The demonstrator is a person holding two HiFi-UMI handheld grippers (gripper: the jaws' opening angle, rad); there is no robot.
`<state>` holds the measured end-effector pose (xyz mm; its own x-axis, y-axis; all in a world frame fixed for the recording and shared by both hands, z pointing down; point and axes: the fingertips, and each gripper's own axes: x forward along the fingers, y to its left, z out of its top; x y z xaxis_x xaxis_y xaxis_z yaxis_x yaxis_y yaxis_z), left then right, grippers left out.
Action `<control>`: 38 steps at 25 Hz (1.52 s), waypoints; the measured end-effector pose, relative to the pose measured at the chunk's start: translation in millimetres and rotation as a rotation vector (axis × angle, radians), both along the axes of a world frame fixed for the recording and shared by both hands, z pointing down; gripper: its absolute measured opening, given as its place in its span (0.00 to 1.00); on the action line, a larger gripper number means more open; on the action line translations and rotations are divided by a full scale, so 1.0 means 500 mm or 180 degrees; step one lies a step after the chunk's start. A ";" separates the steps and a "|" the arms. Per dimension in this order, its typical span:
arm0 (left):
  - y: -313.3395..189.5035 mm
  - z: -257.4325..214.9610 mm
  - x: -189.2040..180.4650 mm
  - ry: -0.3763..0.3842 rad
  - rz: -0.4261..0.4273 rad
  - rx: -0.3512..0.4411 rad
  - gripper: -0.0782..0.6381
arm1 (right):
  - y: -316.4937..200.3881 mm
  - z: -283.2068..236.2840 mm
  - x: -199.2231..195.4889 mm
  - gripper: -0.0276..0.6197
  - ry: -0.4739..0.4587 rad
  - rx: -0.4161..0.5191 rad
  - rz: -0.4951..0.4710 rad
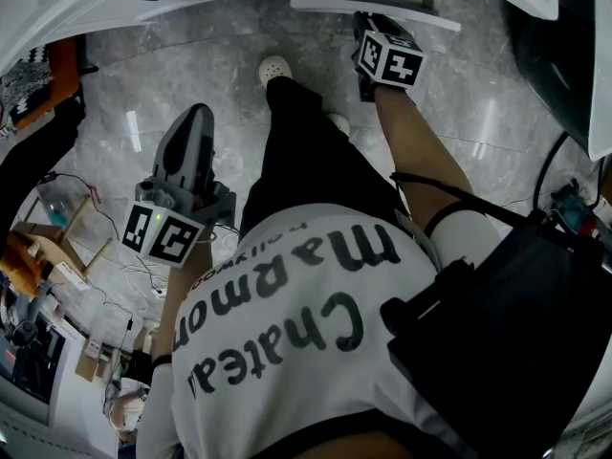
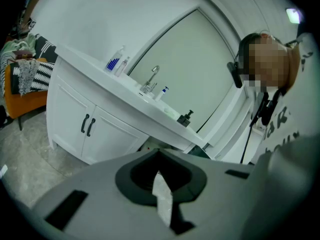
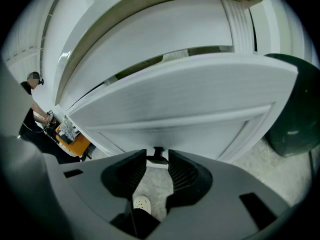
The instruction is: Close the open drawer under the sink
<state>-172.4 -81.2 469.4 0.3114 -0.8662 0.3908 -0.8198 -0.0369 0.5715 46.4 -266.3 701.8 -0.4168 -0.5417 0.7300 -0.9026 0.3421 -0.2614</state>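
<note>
Two claws: left claw [image 2: 159,155] shut, empty; right claw [image 3: 157,160] apart, handle [image 3: 159,154] between.
Drawer [image 3: 190,99]: long axis left-right, front faces near.
Shirt [image 1: 316,333]: "Chatea", "Marmon".

Drawer [image 3: 185,104] stands out from the cabinet under the sink tabletop [image 2: 107,76]. Its handle [image 3: 158,157] lies in the gap of the right gripper [image 3: 157,153], untouched. Bin [image 3: 295,109] is right of the drawer. Tap [image 2: 152,76] is on the tabletop, with cabinet doors [image 2: 85,124] below, left of the drawer. Left gripper [image 1: 196,118] is well apart, over the floor [image 1: 124,75].
</note>
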 end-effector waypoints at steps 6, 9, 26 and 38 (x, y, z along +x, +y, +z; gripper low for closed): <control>0.001 -0.003 -0.007 -0.0014 -0.0043 0.0001 0.12 | -0.018 -0.004 -0.006 0.26 -0.0041 0.0054 -0.0001; 0.003 -0.003 -0.013 -0.0022 -0.0073 -0.0009 0.12 | -0.034 -0.010 -0.007 0.26 -0.0056 0.0070 0.0033; -0.008 0.004 -0.038 -0.0012 -0.0184 -0.0034 0.12 | -0.085 -0.013 -0.010 0.27 -0.0013 0.0066 0.0091; 0.007 0.015 -0.060 -0.0024 -0.0292 -0.0061 0.12 | -0.118 -0.017 -0.016 0.27 -0.0015 0.0151 0.0153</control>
